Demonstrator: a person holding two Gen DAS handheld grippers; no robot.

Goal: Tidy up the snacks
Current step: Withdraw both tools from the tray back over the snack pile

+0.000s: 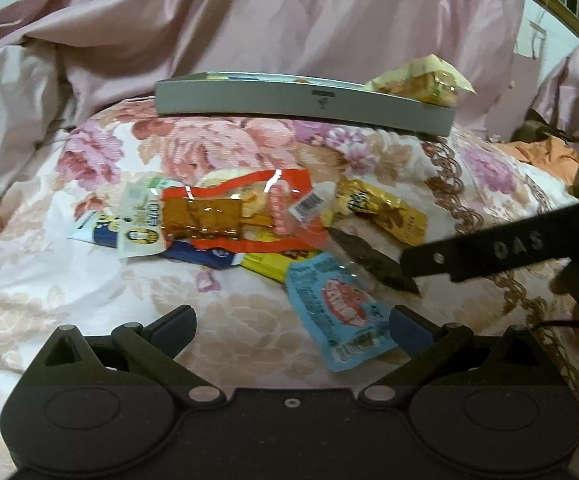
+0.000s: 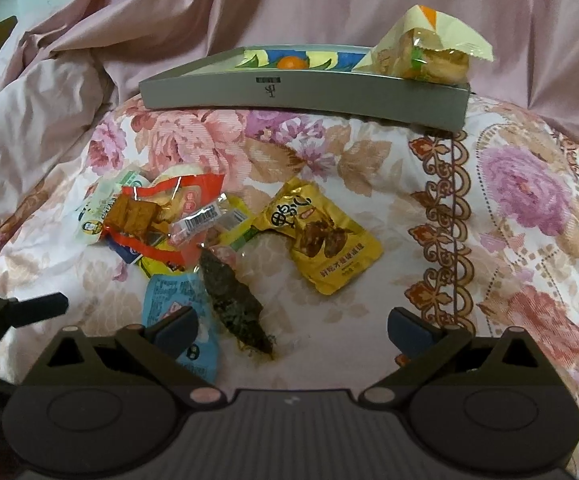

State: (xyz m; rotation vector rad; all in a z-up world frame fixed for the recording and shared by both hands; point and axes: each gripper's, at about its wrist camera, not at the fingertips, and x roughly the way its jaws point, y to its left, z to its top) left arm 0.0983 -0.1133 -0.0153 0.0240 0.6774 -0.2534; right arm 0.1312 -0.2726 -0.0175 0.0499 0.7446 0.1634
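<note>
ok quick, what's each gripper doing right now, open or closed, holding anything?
Left gripper: open, holding nothing, fingers spread above the floral bedding near the blue packet.
Right gripper: open, holding nothing, the dark snack packet between its fingers.

Right gripper (image 2: 292, 330) jaws wide apart above dark snack packet (image 2: 235, 302); yellow packet (image 2: 321, 236) just beyond it, grey tray (image 2: 301, 94) farther back.

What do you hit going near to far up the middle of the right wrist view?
Right gripper, open → dark clear-wrapped snack → yellow pouch → bare floral bedspread → grey tray → pink quilt.
</note>
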